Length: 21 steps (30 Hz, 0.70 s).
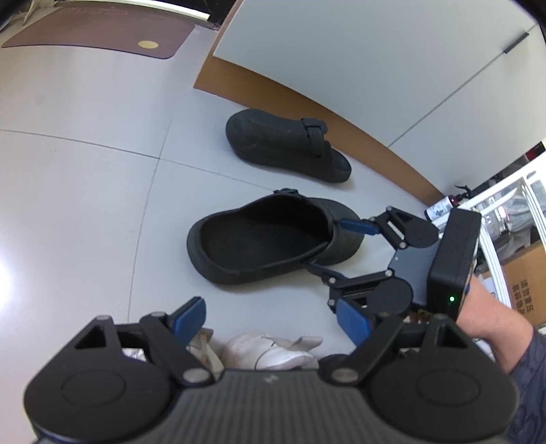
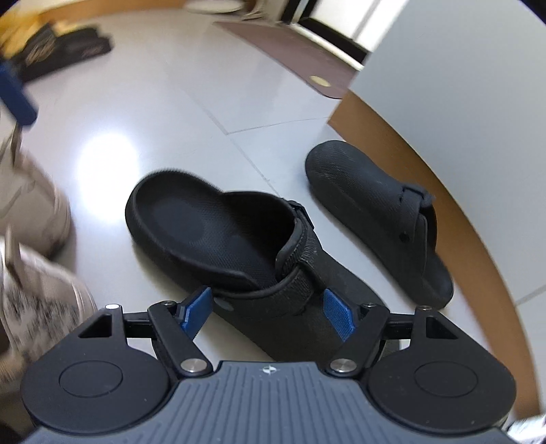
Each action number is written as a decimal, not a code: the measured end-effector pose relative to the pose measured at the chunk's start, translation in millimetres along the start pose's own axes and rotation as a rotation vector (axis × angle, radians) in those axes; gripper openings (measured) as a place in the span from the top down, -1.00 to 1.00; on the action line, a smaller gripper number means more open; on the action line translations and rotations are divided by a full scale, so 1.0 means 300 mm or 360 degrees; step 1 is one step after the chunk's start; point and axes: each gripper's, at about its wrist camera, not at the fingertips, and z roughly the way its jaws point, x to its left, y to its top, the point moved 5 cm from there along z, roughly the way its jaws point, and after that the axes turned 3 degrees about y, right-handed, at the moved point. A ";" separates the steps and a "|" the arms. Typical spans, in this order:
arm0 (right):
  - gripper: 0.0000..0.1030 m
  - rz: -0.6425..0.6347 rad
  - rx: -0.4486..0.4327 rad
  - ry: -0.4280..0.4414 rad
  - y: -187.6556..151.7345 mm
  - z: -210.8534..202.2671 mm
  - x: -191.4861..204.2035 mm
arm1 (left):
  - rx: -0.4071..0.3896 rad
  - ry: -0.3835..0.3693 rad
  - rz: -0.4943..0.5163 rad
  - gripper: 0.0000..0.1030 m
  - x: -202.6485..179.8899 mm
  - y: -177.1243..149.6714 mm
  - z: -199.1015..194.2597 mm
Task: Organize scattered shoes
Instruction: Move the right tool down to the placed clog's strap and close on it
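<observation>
the right tool [image 2: 268, 312] is straddling the near clog [image 2: 239, 246], pads apart and not gripping. closing this far forward, it is risking slipping off the rounded toe. the left tool [image 1: 269, 324] is hanging apart over a white shoe [image 1: 269, 351].

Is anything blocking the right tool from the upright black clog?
Nothing visible. The right tool already straddles the upright clog's toe end, jaws open, pads not pressing. The overturned clog lies apart, beside the baseboard.

brown mat [image 1: 102, 30] on floor; cardboard box [image 1: 525, 276] beside white cabinet [image 1: 375, 61].
</observation>
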 end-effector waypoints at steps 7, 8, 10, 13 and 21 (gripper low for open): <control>-0.48 -0.0135 0.0096 0.0102 -0.013 0.025 -0.044 | -0.0021 0.0013 -0.0026 -0.66 0.019 0.021 -0.010; -0.48 -0.0162 0.0113 0.0109 -0.015 0.032 -0.047 | -0.0022 0.0019 -0.0033 -0.66 0.024 0.023 -0.011; -0.49 -0.0209 0.0134 0.0106 -0.015 0.041 -0.050 | -0.0021 0.0029 -0.0045 -0.66 0.033 0.022 -0.012; -0.50 -0.0266 0.0163 0.0110 -0.006 0.056 -0.054 | -0.0012 0.0038 -0.0053 -0.66 0.042 0.016 -0.011; -0.51 -0.0088 0.0212 0.0096 -0.001 0.082 -0.066 | 0.0002 0.0012 -0.0046 -0.66 0.013 0.008 0.001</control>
